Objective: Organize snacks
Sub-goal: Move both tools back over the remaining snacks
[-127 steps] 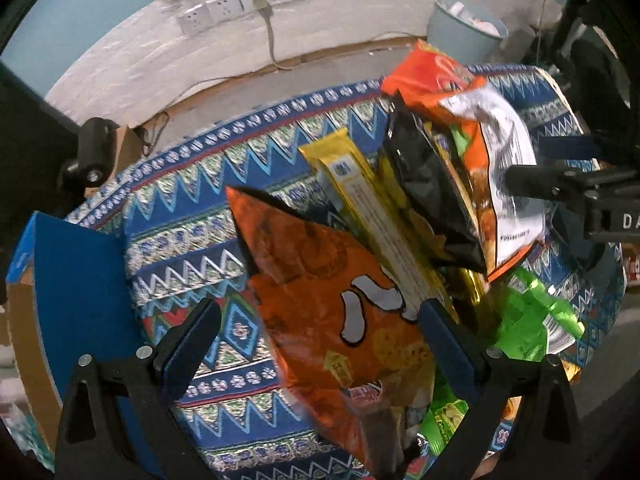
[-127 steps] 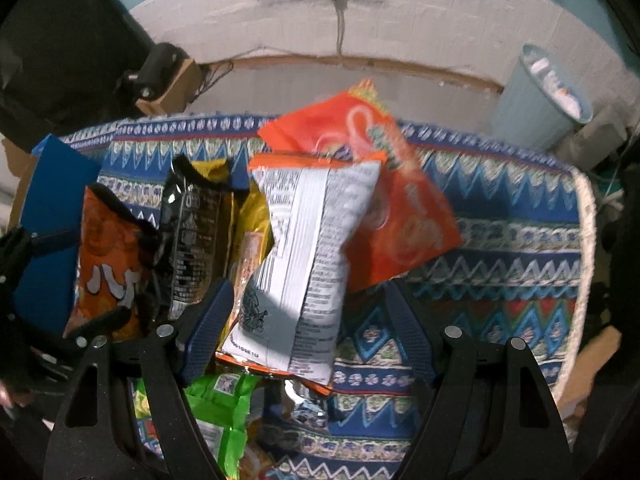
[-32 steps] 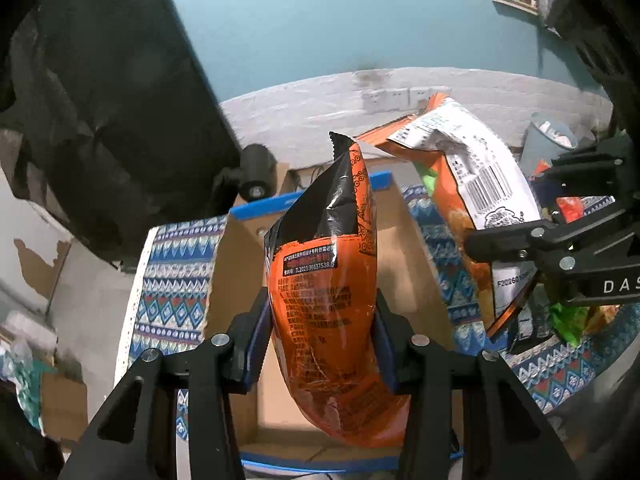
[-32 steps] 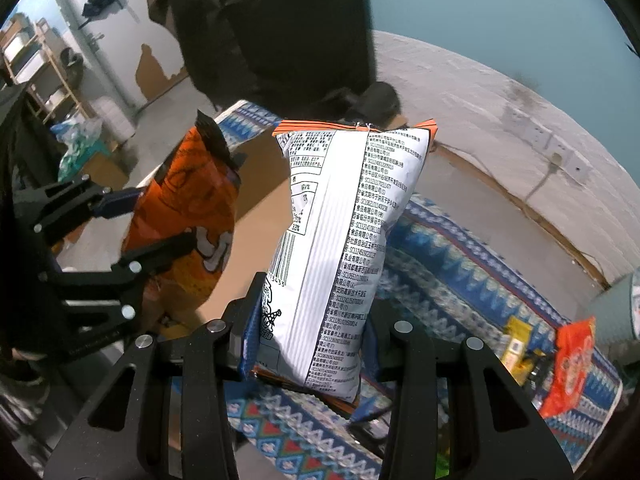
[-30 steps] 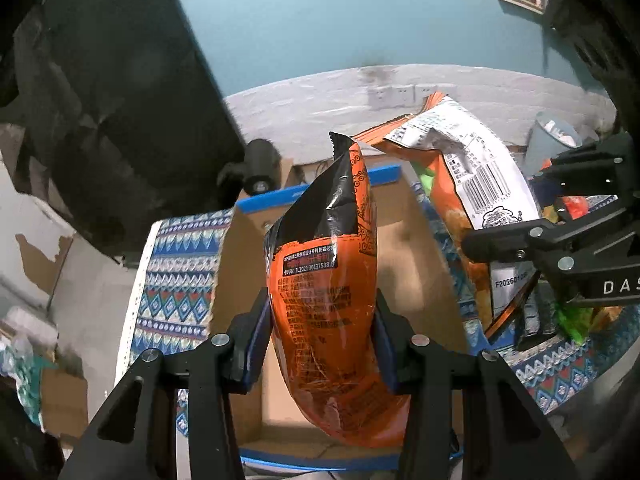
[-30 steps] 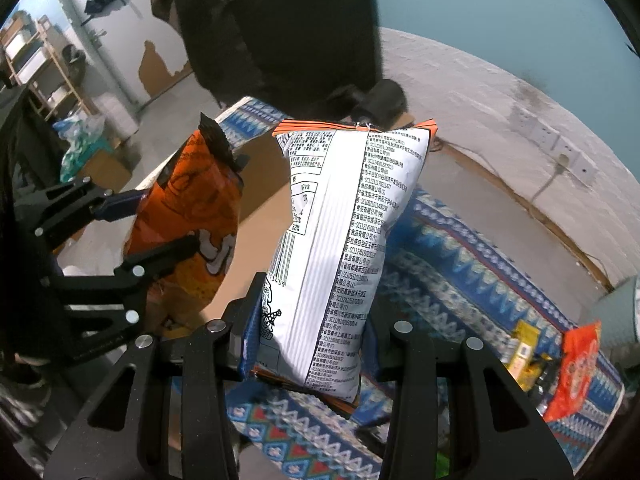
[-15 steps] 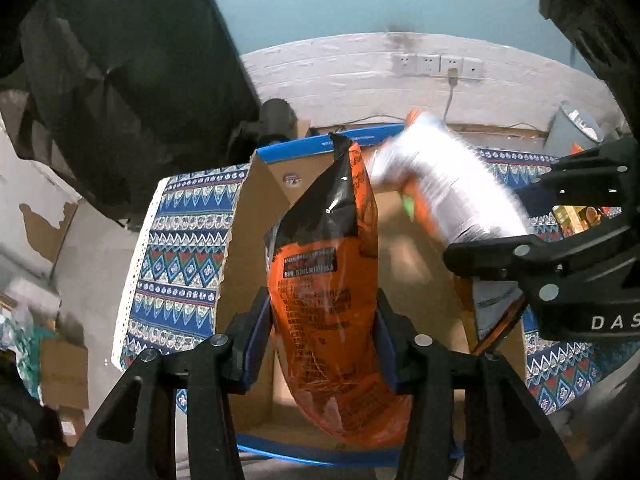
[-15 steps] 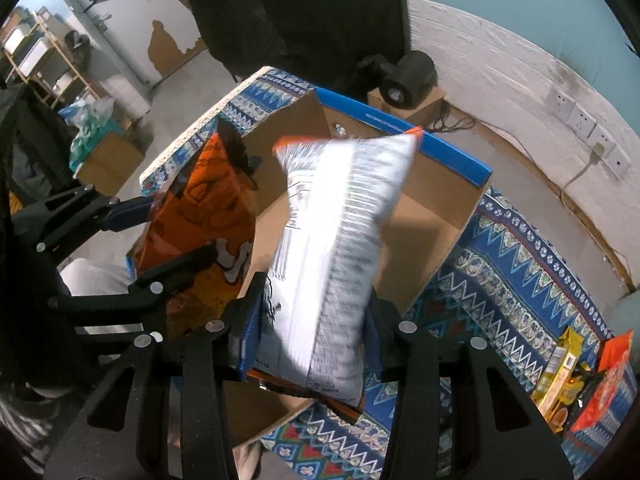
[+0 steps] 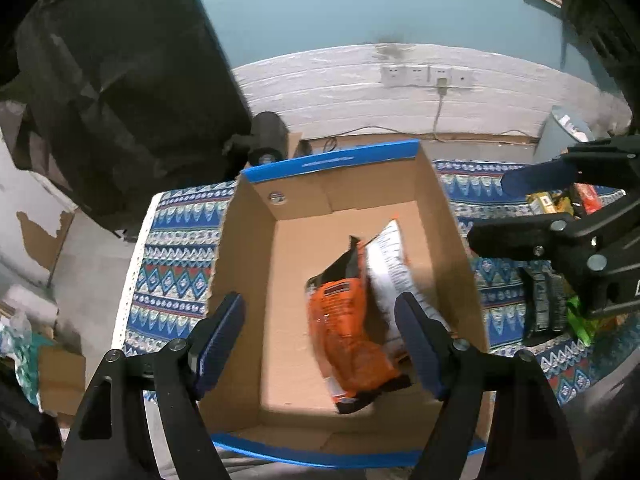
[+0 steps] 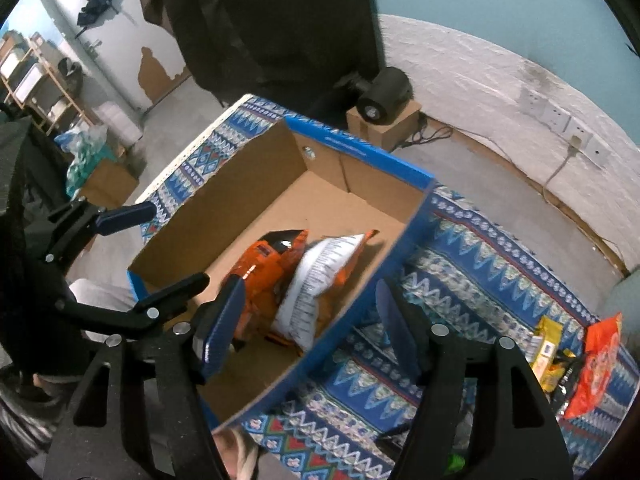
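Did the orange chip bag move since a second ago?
Yes. The orange chip bag left the left gripper and dropped down onto the cardboard box floor.

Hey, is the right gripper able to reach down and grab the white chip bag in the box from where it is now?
Probably yes. The right gripper is open above the cardboard box, which has no lid, and the white chip bag lies exposed on top. The orange bag leans against it, so it might be nudged.

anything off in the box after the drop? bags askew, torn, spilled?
Nothing torn or spilled. The orange bag and white bag lie loosely side by side, tilted and overlapping, near one wall of the cardboard box; both look blurred. Both claws, left and right, are open above the box.
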`<action>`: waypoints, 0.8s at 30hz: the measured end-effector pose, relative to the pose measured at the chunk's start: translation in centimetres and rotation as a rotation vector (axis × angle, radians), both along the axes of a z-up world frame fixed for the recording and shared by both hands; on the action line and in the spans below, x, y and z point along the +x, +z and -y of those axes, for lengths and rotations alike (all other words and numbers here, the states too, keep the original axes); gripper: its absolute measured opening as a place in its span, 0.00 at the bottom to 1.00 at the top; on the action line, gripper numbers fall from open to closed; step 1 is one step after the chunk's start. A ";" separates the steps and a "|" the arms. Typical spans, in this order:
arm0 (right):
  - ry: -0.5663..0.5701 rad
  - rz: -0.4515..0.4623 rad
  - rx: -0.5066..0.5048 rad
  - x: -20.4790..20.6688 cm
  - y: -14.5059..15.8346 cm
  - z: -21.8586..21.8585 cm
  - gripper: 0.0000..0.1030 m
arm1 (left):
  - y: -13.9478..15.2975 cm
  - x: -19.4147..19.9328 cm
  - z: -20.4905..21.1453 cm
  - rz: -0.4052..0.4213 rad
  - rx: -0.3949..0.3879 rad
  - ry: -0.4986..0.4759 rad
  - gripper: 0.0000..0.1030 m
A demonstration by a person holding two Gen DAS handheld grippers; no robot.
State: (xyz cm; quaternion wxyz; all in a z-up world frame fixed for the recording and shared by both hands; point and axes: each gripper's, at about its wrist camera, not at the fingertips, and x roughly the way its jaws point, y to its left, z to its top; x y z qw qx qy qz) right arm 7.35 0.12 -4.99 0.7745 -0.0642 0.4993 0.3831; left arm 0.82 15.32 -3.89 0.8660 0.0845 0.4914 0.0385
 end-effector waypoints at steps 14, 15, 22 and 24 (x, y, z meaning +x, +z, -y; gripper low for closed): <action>-0.111 0.031 -0.040 -0.9 0.3 9.4 0.68 | 1.3 0.6 7.5 -0.015 -0.090 -0.159 0.78; -0.122 0.030 -0.043 -0.9 0.3 10.1 0.68 | 1.1 0.7 8.1 -0.022 -0.092 -0.166 0.78; -0.193 0.026 -0.054 -1.9 -0.3 16.2 0.68 | -0.1 1.5 12.2 -0.087 -0.134 -0.226 0.78; -0.214 0.018 -0.057 -2.1 -0.7 17.8 0.68 | -0.6 1.6 13.3 -0.112 -0.145 -0.242 0.78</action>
